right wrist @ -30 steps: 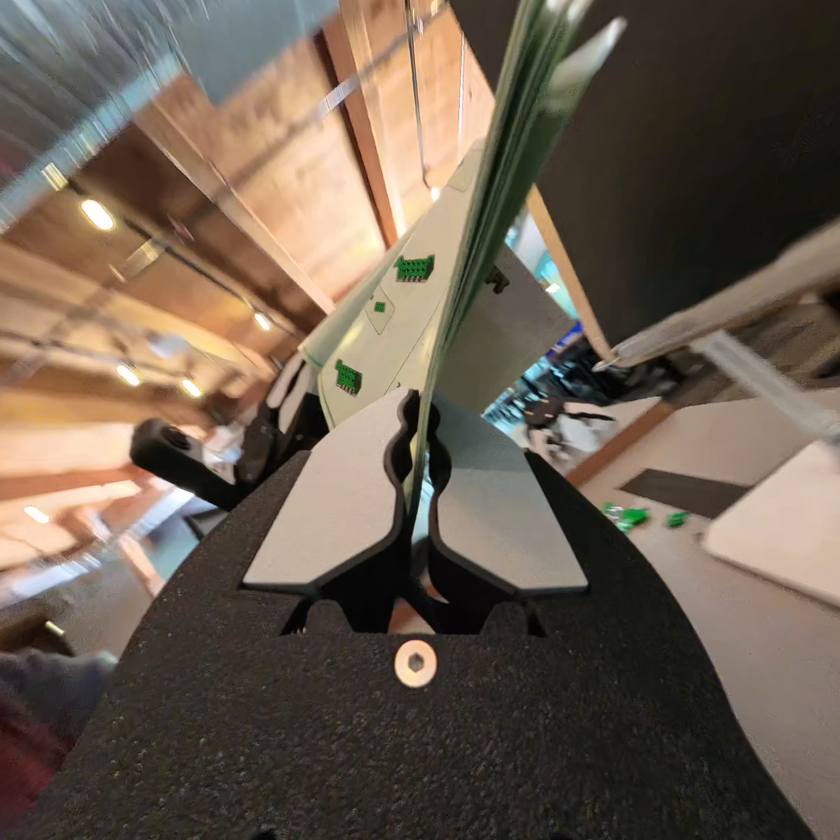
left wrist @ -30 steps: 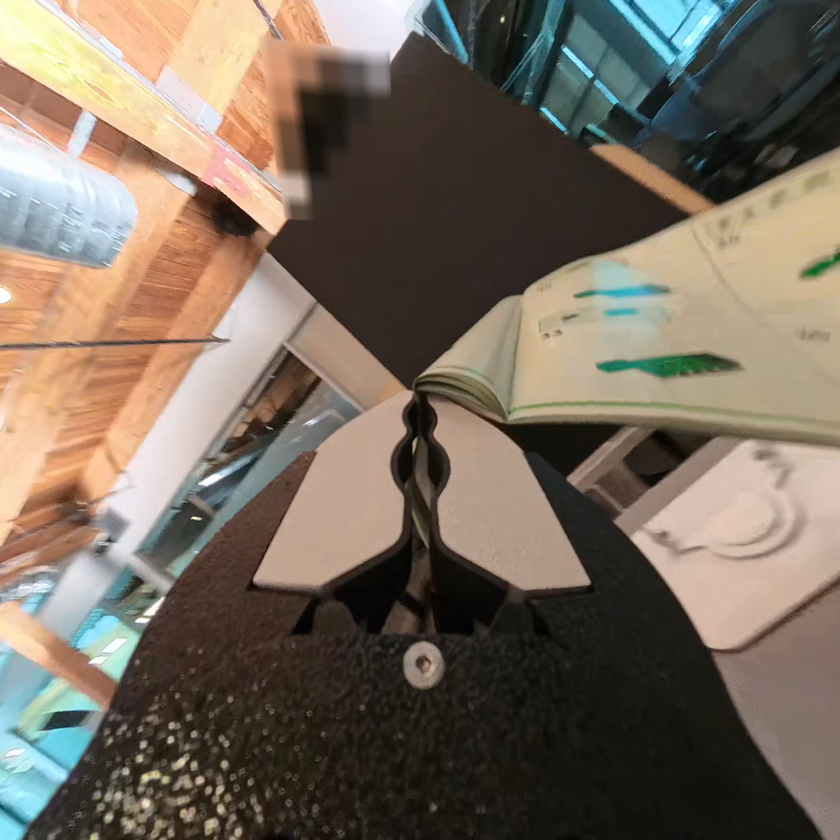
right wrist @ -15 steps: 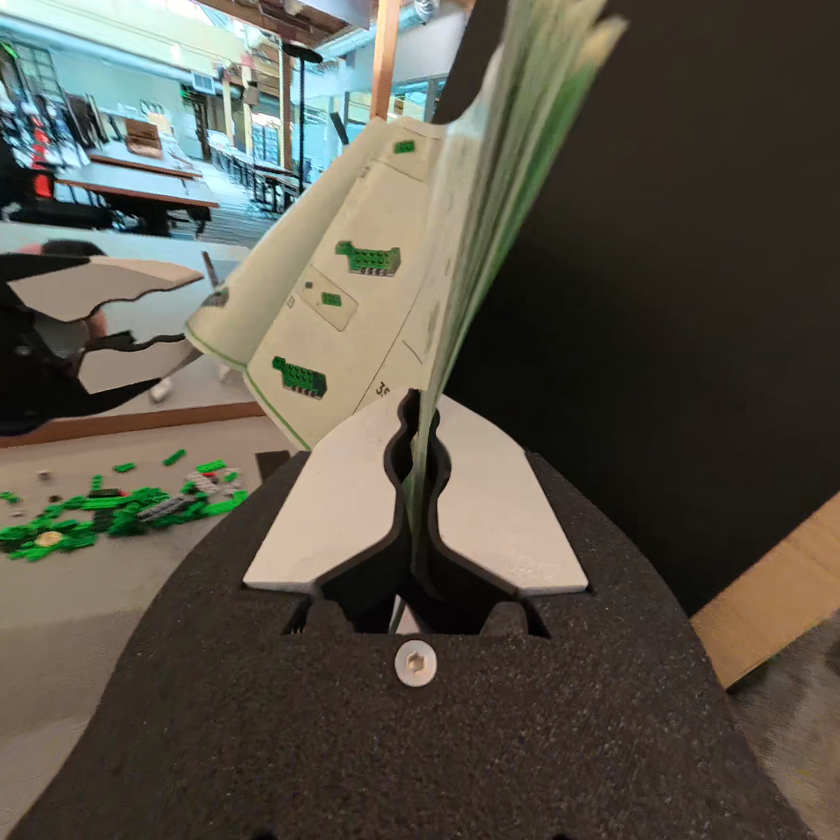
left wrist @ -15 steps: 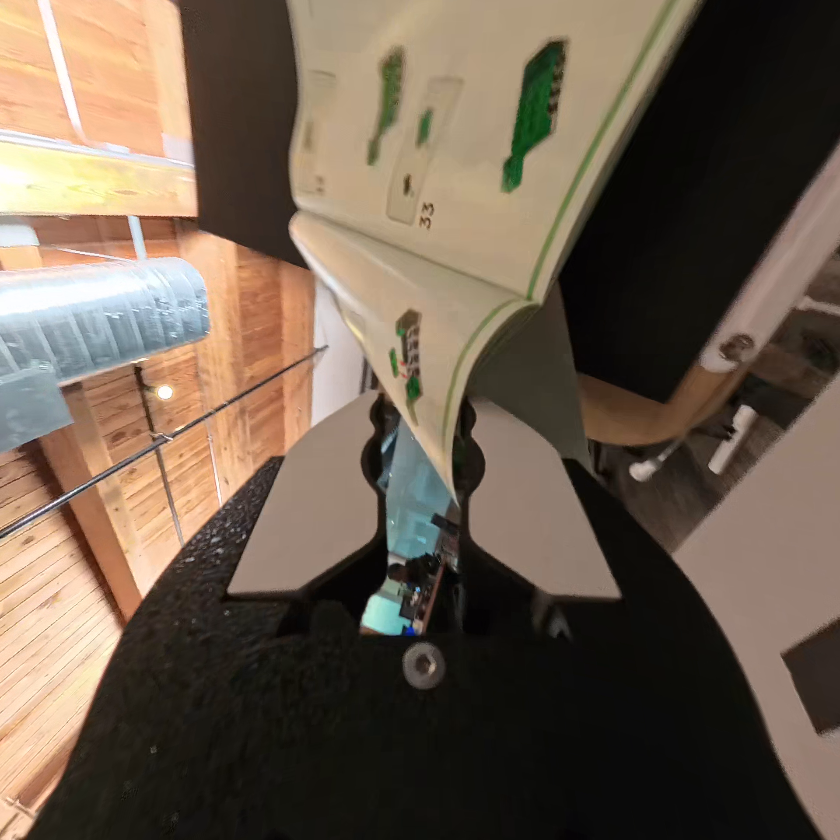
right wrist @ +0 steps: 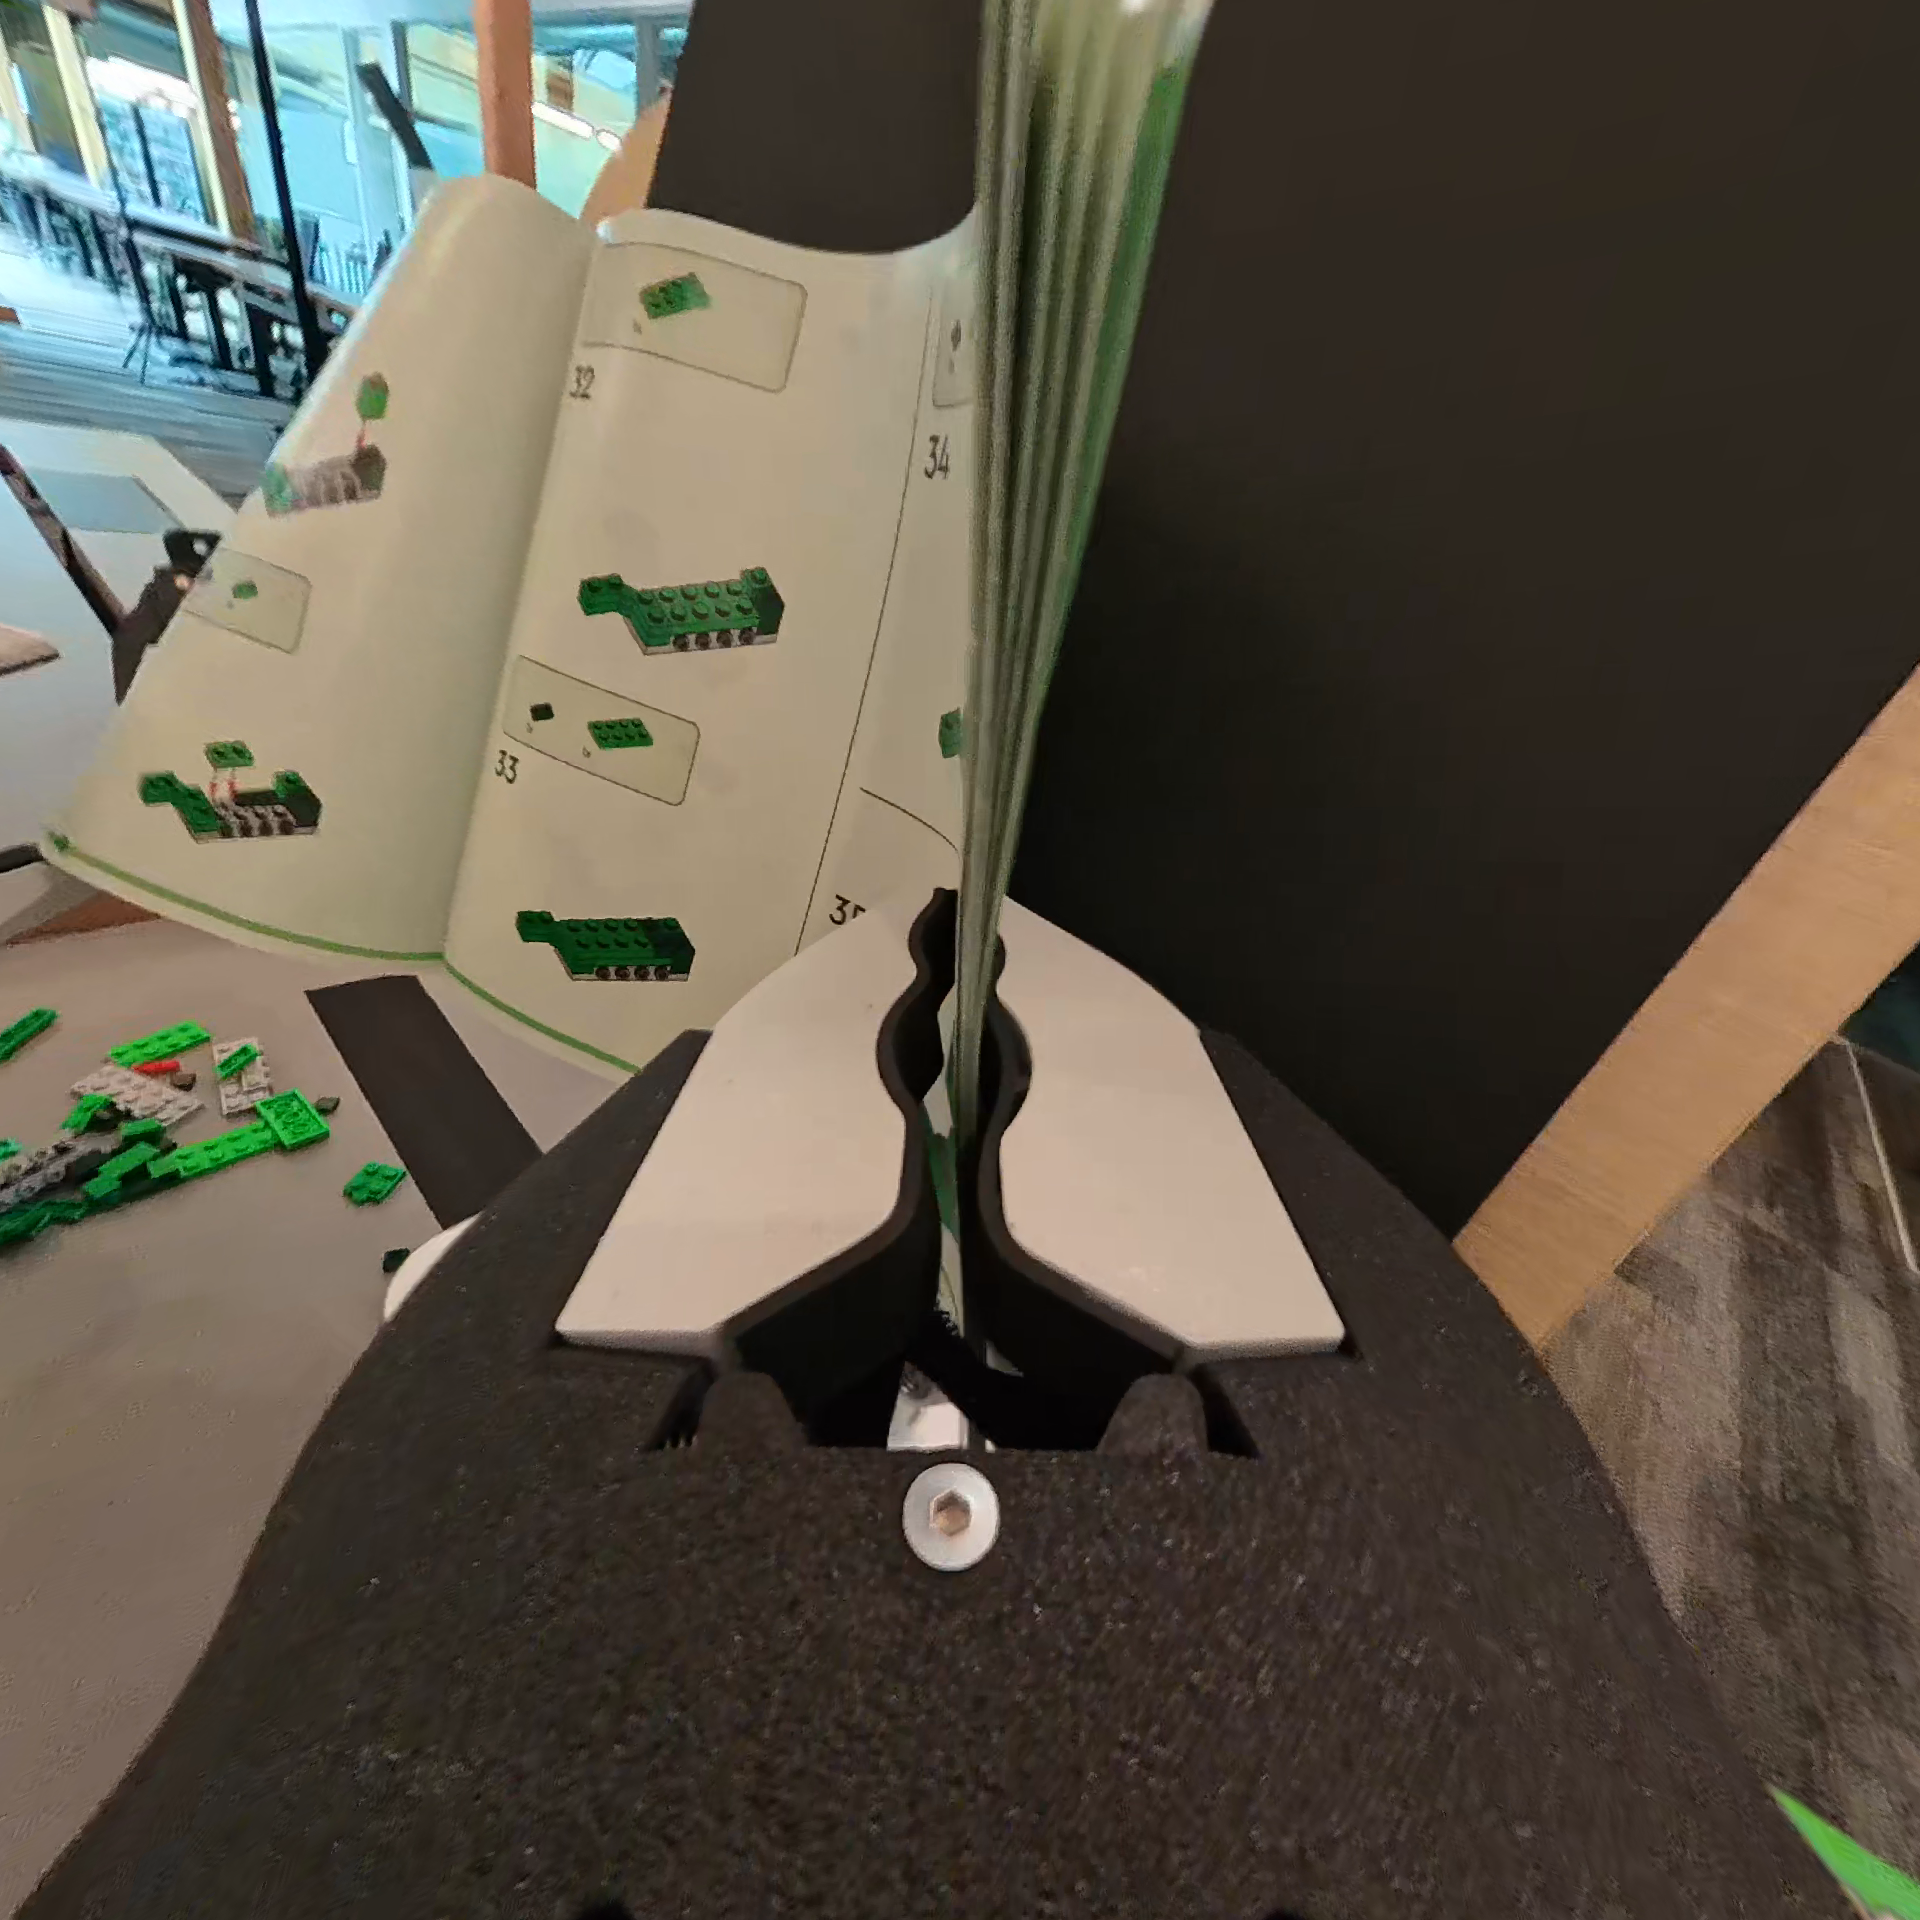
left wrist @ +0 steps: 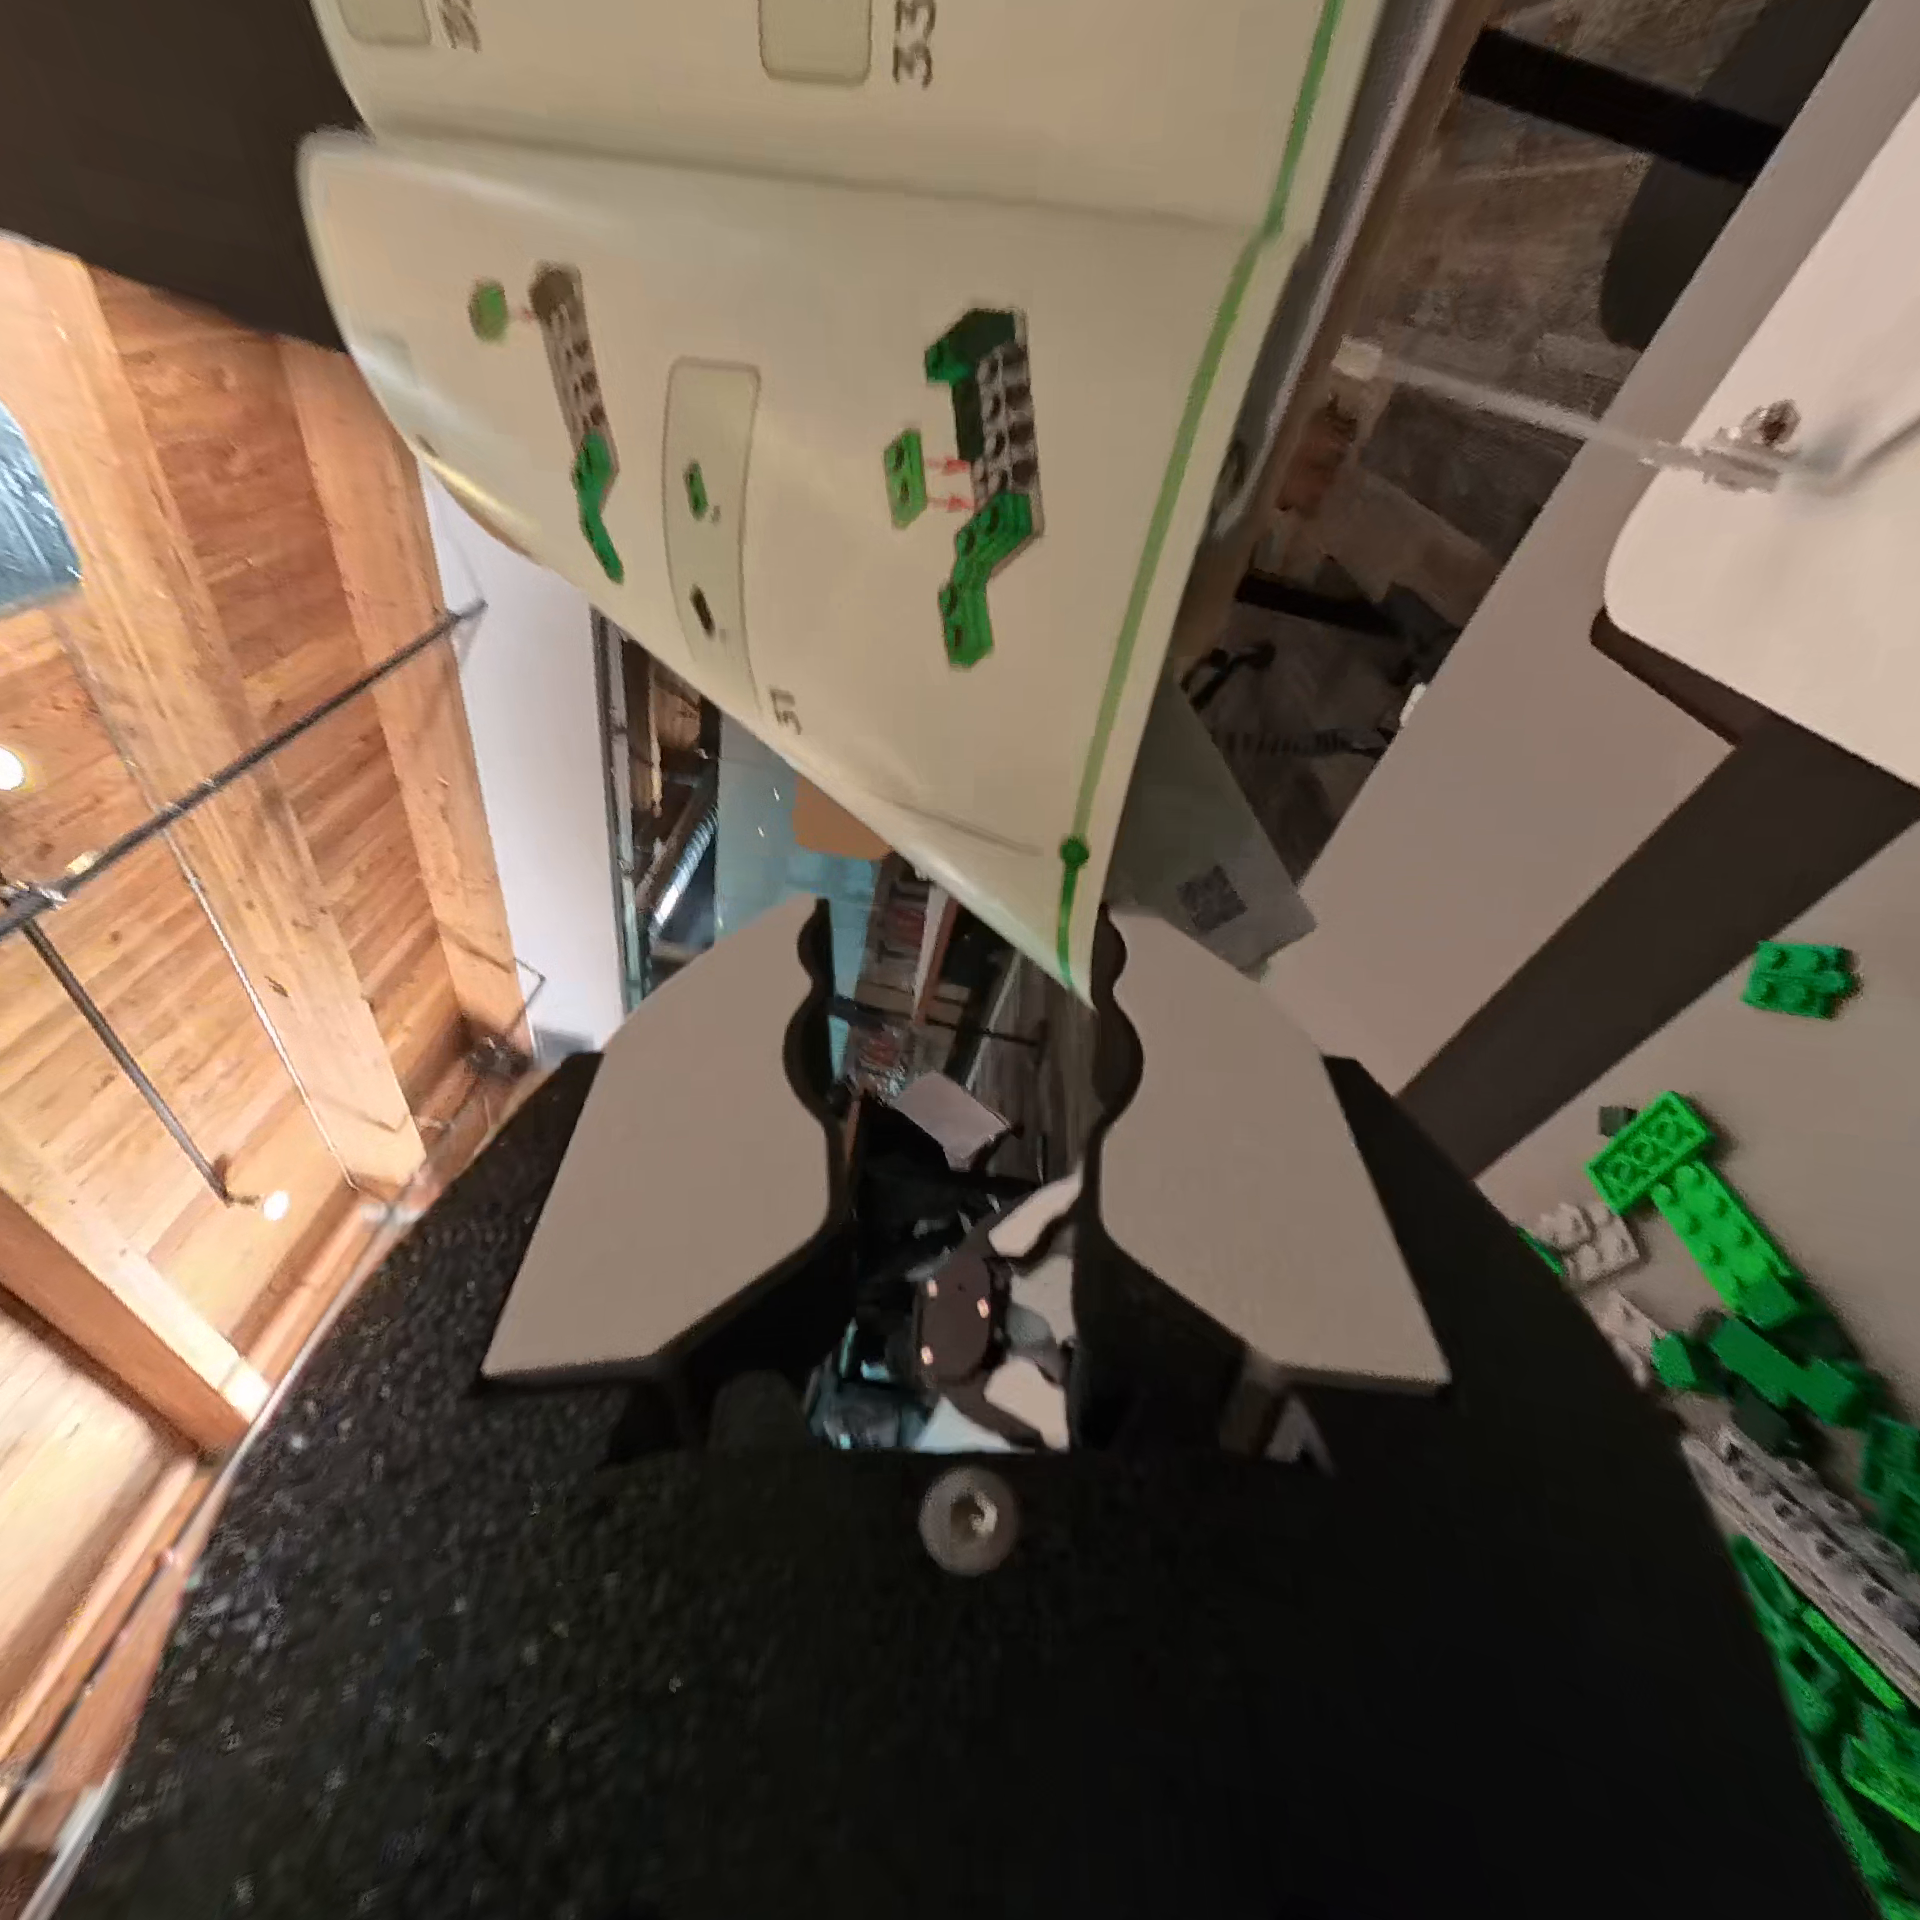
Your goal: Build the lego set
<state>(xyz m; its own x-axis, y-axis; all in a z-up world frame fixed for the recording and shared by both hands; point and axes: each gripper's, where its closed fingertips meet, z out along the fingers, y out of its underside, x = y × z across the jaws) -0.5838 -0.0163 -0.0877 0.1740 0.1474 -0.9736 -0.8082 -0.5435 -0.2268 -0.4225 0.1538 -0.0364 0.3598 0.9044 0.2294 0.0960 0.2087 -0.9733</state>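
The instruction booklet [right wrist: 675,623] hangs open in the air, its pages showing green brick drawings. My right gripper [right wrist: 961,935] is shut on the edge of a thick stack of its pages. In the left wrist view the booklet [left wrist: 831,468] curls above my left gripper [left wrist: 961,925], which is open and holds nothing. The bottom corner of a page rests against the inner side of its right finger [left wrist: 1226,1143]. A pile of loose green and grey bricks [right wrist: 156,1122] lies on the grey table, also at the right edge of the left wrist view [left wrist: 1714,1278].
The grey table [right wrist: 156,1507] lies under the booklet, with a dark strip [right wrist: 416,1091] across it. A black panel [right wrist: 1455,520] with a wooden edge [right wrist: 1714,987] stands behind the booklet. A white table edge [left wrist: 1766,468] is off to the right. Left tips to right tips: about 25 cm.
My left gripper has opened and let go of the page it was pinching. Both views have swung down, so the table and bricks show. My right gripper still clamps the booklet.
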